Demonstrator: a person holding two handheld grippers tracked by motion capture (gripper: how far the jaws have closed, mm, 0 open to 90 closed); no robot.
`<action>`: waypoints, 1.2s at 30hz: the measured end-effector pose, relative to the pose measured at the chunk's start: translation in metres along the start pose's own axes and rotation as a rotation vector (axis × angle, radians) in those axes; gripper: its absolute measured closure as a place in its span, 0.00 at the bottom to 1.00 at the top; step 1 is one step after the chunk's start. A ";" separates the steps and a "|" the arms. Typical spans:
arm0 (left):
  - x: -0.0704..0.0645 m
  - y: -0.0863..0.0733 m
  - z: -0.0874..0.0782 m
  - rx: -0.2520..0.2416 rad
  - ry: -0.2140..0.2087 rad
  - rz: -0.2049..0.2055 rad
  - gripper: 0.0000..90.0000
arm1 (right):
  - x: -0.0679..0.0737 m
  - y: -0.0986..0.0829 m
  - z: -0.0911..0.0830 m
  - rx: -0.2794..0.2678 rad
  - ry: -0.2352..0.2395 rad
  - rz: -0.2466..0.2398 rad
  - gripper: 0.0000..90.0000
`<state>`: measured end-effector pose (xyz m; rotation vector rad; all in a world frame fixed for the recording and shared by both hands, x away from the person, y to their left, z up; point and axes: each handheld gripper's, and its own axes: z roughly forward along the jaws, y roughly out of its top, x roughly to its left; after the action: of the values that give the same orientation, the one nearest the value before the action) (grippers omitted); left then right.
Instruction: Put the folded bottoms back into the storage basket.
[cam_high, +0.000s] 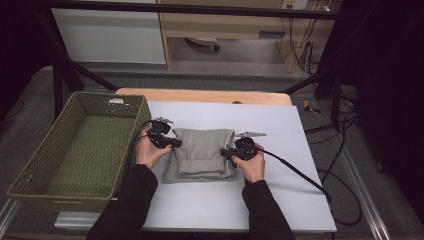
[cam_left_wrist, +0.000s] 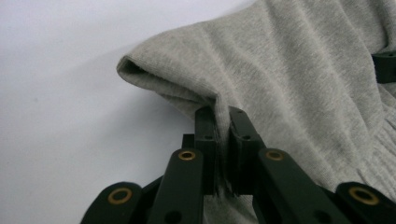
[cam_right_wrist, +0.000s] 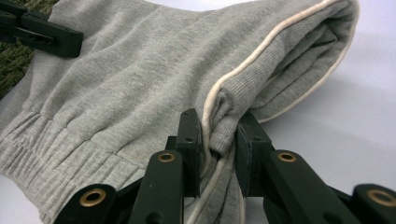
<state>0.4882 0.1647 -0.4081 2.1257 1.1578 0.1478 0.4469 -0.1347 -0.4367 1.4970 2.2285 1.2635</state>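
A folded grey knit garment (cam_high: 202, 152) lies in the middle of the white table (cam_high: 280, 125). My left gripper (cam_high: 176, 143) is at its left edge, shut on a pinch of the grey fabric (cam_left_wrist: 280, 70); the cloth stands up between the two black jaws (cam_left_wrist: 222, 122). At the garment's right edge my right gripper (cam_high: 224, 152) is shut on a thick fold with white piping (cam_right_wrist: 243, 70). Its ribbed cuff (cam_right_wrist: 60, 144) lies flat on the table. The garment rests on the table under both grips. The left gripper's jaw tip (cam_right_wrist: 51, 35) shows across the cloth.
A large green woven basket (cam_high: 40, 175) stands empty along the table's left side, close to my left hand. Cables (cam_high: 300, 175) trail from the right gripper over the table's right part. Bare white tabletop lies in front of and behind the garment.
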 end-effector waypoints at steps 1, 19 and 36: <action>0.000 0.000 0.000 0.000 0.000 0.000 0.93 | 0.000 0.000 0.000 0.000 0.000 0.000 0.83; -0.012 0.005 -0.017 -0.016 -0.010 0.028 0.93 | 0.004 0.002 -0.011 -0.026 0.013 0.003 0.83; -0.023 0.007 -0.032 -0.032 -0.016 0.054 0.93 | 0.008 0.003 -0.025 -0.053 0.028 0.002 0.83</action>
<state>0.4667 0.1608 -0.3749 2.1273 1.0820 0.1724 0.4310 -0.1410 -0.4168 1.4716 2.1931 1.3417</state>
